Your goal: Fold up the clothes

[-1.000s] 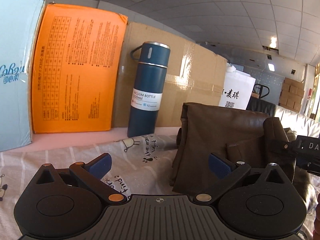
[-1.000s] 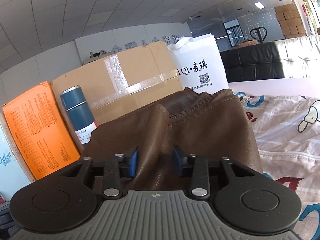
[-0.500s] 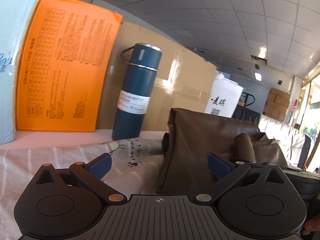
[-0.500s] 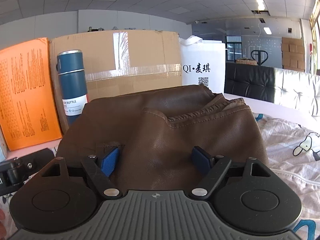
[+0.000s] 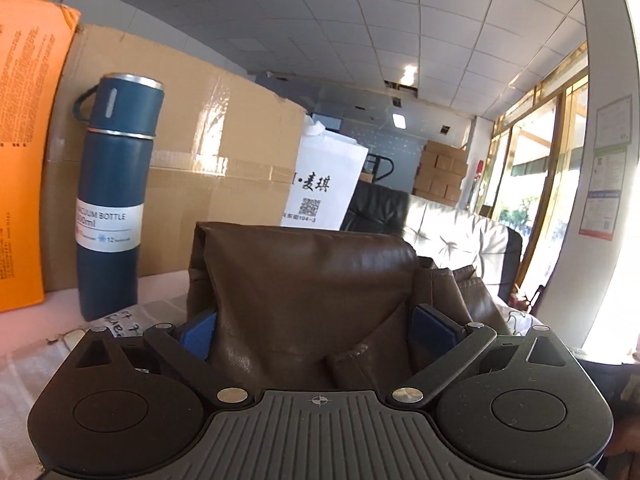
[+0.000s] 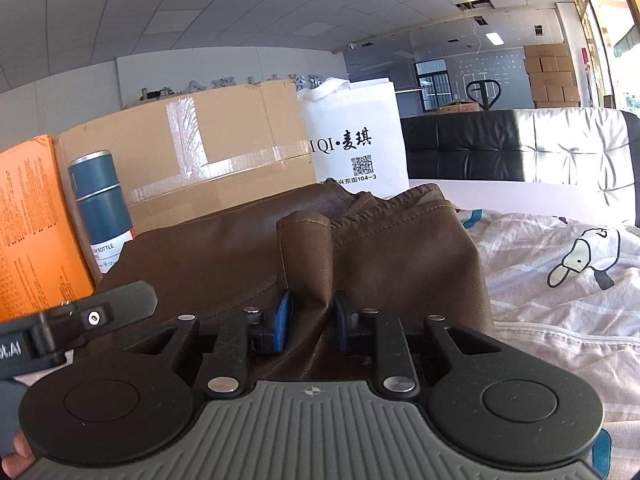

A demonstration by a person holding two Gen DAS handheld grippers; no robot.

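Wide-set jaws on the left gripper (image 5: 316,330) straddle a broad span of the brown leather garment (image 5: 304,280), the blue pads sitting at either flank of the fabric without visibly squeezing it, while the right gripper (image 6: 308,322) has its jaws drawn narrow and pinched onto an upstanding ridge of the same garment (image 6: 306,256). That garment lies bunched on the cartoon-print bedsheet (image 6: 560,280), just in front of the cardboard box (image 6: 224,148), with the blue vacuum bottle (image 5: 114,196) standing upright to the garment's left and the white paper bag (image 6: 356,140) behind its far edge. An orange box (image 6: 28,224) leans further left of the bottle. The narrow pinch on the raised fold looks meant to give a firm handle on one layer of stiff, slippery leather so it can be lifted or carried over, and the left tool's broad stance suggests it is lining up to grip a second corner, since a fold needs two held points to stay square. Judging by the thick, layered mound, some folding appears done, though the pile is not yet flat or tidy.
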